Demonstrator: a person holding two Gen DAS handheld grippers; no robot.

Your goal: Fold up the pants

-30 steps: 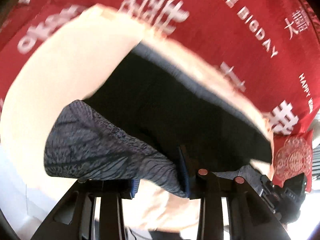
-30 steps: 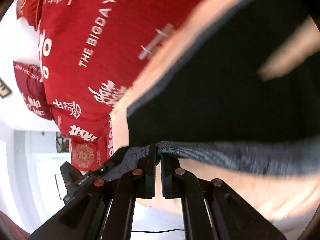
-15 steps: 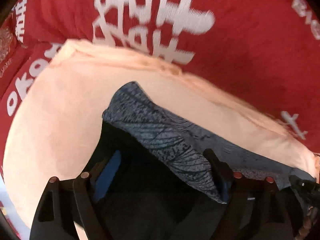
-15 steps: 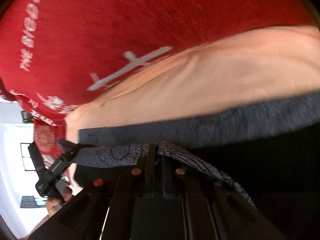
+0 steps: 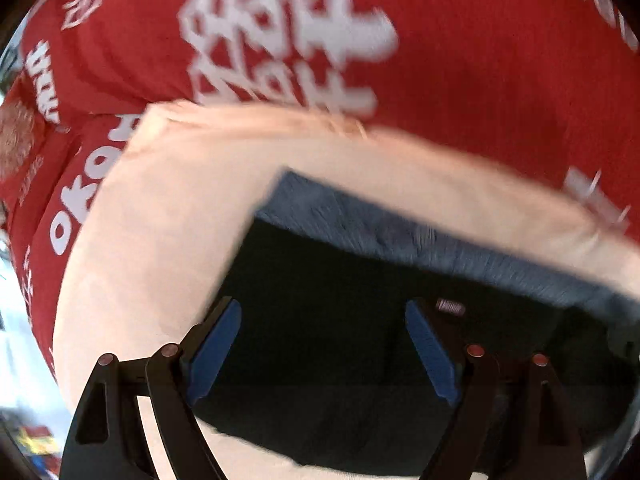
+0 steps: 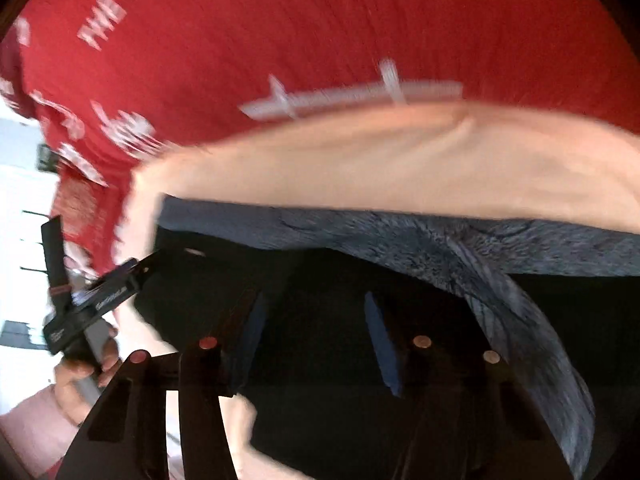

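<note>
Here the writing is mostly smeared by blur: on the red bedspread the right wrist view gives white capitals "THE B…" cut off at the top edge, plus white Chinese characters too streaked to read. In the left wrist view the same red bedspread carries large white characters and a column of letters that looks like "OKO", the rest unreadable.

The pants, black with a grey-blue patterned band along the far edge, lie on a peach cloth spread over the bedspread. A small tag on the black fabric bears marks too small to make out.

The left tongs stand wide apart over the black fabric, blue pads bare, holding nothing. The right tongs are likewise parted and grip nothing; a patterned flap of the pants runs down just to their right.

Peach cloth shows beyond the pants' far edge and left edge. In the right wrist view, the left tongs appear at the pants' corner, held by a hand.
</note>
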